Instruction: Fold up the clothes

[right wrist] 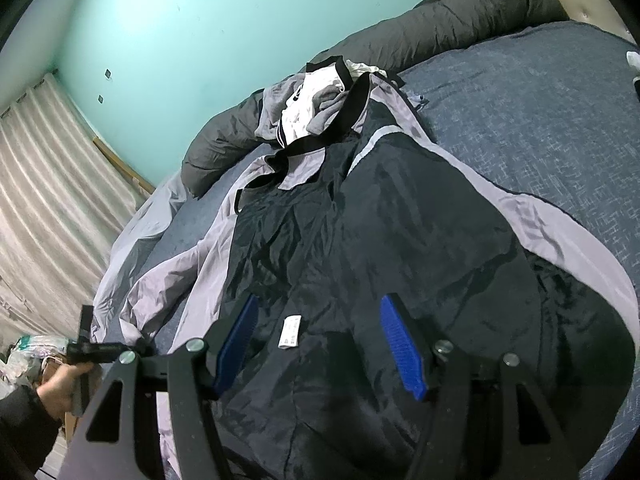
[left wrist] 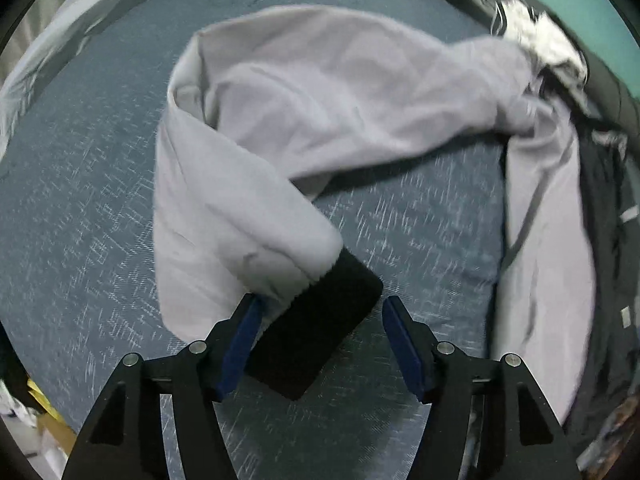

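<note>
A jacket lies opened on a blue bed, its dark lining (right wrist: pixel 360 240) facing up with light grey edges. In the left wrist view its light grey sleeve (left wrist: pixel 304 112) curves across the bedspread and ends in a black cuff (left wrist: pixel 320 332). My left gripper (left wrist: pixel 318 308) is open, and the cuff lies between its fingers against the left blue pad (left wrist: pixel 244 340). My right gripper (right wrist: pixel 318 312) is open and empty just above the lining, near a small white label (right wrist: pixel 291 333).
The blue bedspread (left wrist: pixel 80 220) lies around the jacket. A dark rolled duvet (right wrist: pixel 440 24) runs along the teal wall. More white and grey clothes (right wrist: pixel 312 108) sit at the jacket's collar. Curtains (right wrist: pixel 48 200) hang at the left. The hand holding the left gripper (right wrist: pixel 68 388) shows low left.
</note>
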Demonstrator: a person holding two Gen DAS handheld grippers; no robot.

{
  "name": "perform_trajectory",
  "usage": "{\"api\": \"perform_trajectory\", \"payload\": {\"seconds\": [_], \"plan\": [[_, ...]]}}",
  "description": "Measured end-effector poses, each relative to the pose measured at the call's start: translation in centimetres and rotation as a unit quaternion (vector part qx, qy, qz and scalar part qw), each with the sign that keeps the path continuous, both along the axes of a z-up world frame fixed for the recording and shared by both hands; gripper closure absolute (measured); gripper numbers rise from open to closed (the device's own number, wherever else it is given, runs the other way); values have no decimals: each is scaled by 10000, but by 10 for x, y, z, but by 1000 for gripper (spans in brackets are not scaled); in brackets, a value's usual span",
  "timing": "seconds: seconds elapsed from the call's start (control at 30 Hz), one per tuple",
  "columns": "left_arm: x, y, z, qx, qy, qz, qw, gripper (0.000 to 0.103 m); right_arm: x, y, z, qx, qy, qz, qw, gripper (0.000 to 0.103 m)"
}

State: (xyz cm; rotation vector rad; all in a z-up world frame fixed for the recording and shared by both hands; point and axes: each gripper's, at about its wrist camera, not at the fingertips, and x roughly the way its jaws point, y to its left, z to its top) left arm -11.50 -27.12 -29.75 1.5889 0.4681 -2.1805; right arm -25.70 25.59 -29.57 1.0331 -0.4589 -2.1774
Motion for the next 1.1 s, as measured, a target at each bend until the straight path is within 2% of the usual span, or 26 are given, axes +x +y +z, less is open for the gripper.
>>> {"api": "perform_trajectory", "payload": {"seconds": [0.17, 0.3, 0.33, 0.43, 0.47, 0.7, 0.8, 0.97, 1.1], "plan": [[-9, 12, -21, -628, -291, -489, 9964, 36, -1, 1, -1, 7, -37, -17, 10000, 38], [-8, 9, -23, -743, -298, -682, 9945, 49, 0, -1, -1, 59, -11, -5, 10000, 38], [-7, 7, -22, -739, -282, -712, 9943, 54, 0, -1, -1, 79, -2, -6, 10000, 38], [0, -5, -12, -539, -146, -753, 9956, 77, 2, -2, -1, 141, 21, -15, 9999, 38], [4, -10, -6, -477, -57, -729, 9962, 93, 4, -2, -1, 164, 26, -28, 9999, 38], [49, -68, 45, -345, 667, -240, 9969, 93, 20, -2, 1, 301, 17, -127, 9995, 38], [79, -111, 69, -242, 1004, 169, 9945, 93, 30, -1, 7, 379, 74, -173, 9991, 38], [113, -180, 79, 73, 1327, 895, 9871, 93, 44, 9, 21, 415, 82, -277, 9987, 38], [153, -208, 79, 327, 1390, 1403, 9798, 91, 49, 30, 35, 449, -6, -454, 9980, 38]]}}
